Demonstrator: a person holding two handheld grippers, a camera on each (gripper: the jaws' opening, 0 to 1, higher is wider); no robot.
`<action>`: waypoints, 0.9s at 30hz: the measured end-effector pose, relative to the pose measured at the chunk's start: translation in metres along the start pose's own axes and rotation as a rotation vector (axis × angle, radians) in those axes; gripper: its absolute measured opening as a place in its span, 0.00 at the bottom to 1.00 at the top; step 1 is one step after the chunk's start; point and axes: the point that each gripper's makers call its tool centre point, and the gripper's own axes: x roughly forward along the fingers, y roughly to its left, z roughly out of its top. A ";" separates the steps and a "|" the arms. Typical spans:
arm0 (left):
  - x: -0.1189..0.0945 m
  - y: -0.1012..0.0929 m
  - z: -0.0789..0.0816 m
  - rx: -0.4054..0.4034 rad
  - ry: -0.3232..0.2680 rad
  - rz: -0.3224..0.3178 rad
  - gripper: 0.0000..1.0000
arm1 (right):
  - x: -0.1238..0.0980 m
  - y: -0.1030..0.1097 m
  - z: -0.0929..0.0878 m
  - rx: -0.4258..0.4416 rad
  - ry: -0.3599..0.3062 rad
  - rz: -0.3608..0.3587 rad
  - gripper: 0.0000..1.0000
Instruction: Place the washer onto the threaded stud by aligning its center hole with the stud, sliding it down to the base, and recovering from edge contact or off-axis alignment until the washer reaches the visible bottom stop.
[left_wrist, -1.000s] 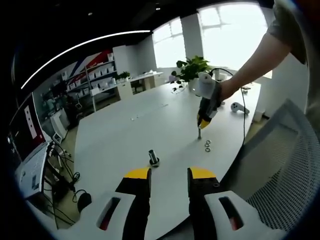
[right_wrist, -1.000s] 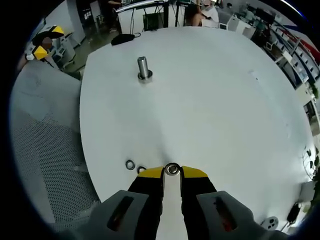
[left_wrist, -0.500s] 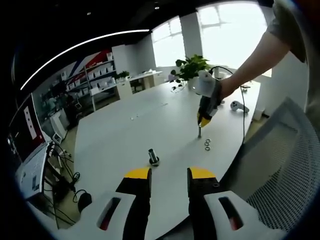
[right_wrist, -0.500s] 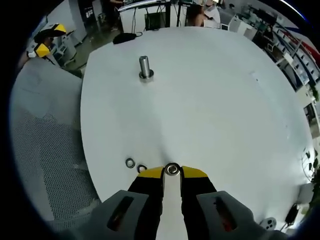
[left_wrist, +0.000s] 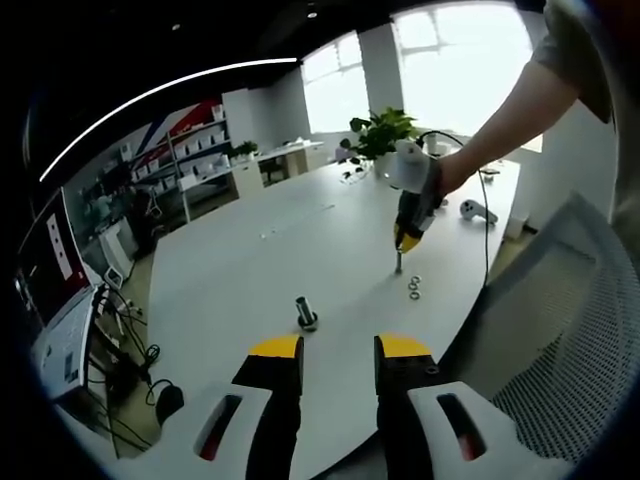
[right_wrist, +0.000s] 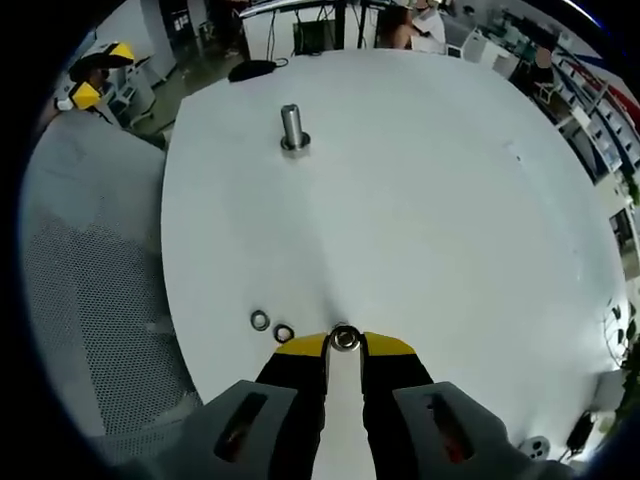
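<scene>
A metal washer (right_wrist: 345, 337) sits pinched between the yellow tips of my right gripper (right_wrist: 345, 345), just above the white table (right_wrist: 430, 200). The threaded stud (right_wrist: 292, 127) stands upright on its base far ahead, near the table's left edge. Two more washers (right_wrist: 271, 326) lie on the table just left of the right gripper's tips. In the left gripper view, my left gripper (left_wrist: 338, 350) is open and holds nothing; the stud (left_wrist: 305, 313) stands a little beyond its tips. The right gripper (left_wrist: 404, 240) points down at the table there, with the loose washers (left_wrist: 414, 288) beside it.
A grey mesh chair (right_wrist: 90, 290) stands along the table's left edge in the right gripper view. A potted plant (left_wrist: 382, 133) and a white controller (left_wrist: 476, 212) sit at the table's far end. Shelves, monitors and cables (left_wrist: 120, 350) line the room.
The right gripper has risen slightly with the washer; the two loose washers now show apart from its tips. The left gripper has stayed put.
</scene>
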 end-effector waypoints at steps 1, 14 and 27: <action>0.000 0.000 0.000 0.001 0.000 0.001 0.26 | 0.000 0.000 0.000 -0.001 0.001 0.001 0.14; 0.000 0.001 -0.001 -0.003 0.006 0.006 0.26 | 0.017 0.000 -0.008 -0.006 0.048 0.018 0.14; 0.001 0.003 -0.003 -0.003 0.012 0.010 0.26 | 0.038 -0.001 -0.020 0.015 0.084 0.035 0.14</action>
